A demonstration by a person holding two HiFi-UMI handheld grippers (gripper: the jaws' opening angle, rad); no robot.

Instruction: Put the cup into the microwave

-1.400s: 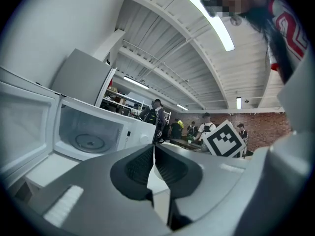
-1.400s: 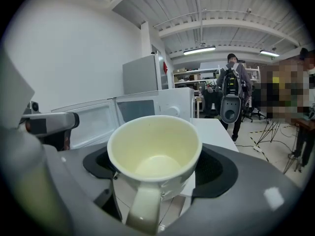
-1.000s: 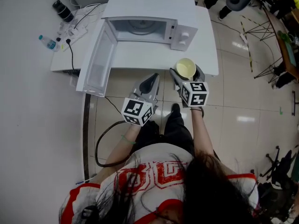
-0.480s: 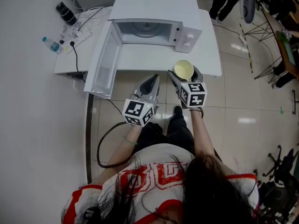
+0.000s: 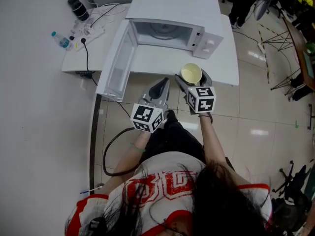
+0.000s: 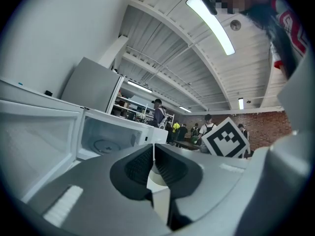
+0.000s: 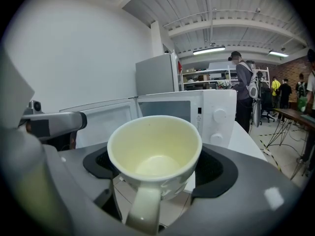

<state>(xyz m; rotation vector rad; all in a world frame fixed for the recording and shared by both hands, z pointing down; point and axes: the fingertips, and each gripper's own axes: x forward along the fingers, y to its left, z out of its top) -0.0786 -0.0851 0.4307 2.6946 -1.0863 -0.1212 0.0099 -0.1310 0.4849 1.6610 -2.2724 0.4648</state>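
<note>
The grey left gripper (image 5: pixel 161 85) was in front of the white box microwave (image 5: pixel 172 6), and its jaws were pressed together with nothing in them. Just to the right, the right gripper (image 7: pixel 156 170) squeezed the pale yellow round cup (image 7: pixel 153 149), so that hand was the one to carry it, and the microwave's open hole (image 5: pixel 165 32) lay ahead and a little left of the cup. The cup stood straight up, empty and shiny, with its handle pointing back at the person.
</note>
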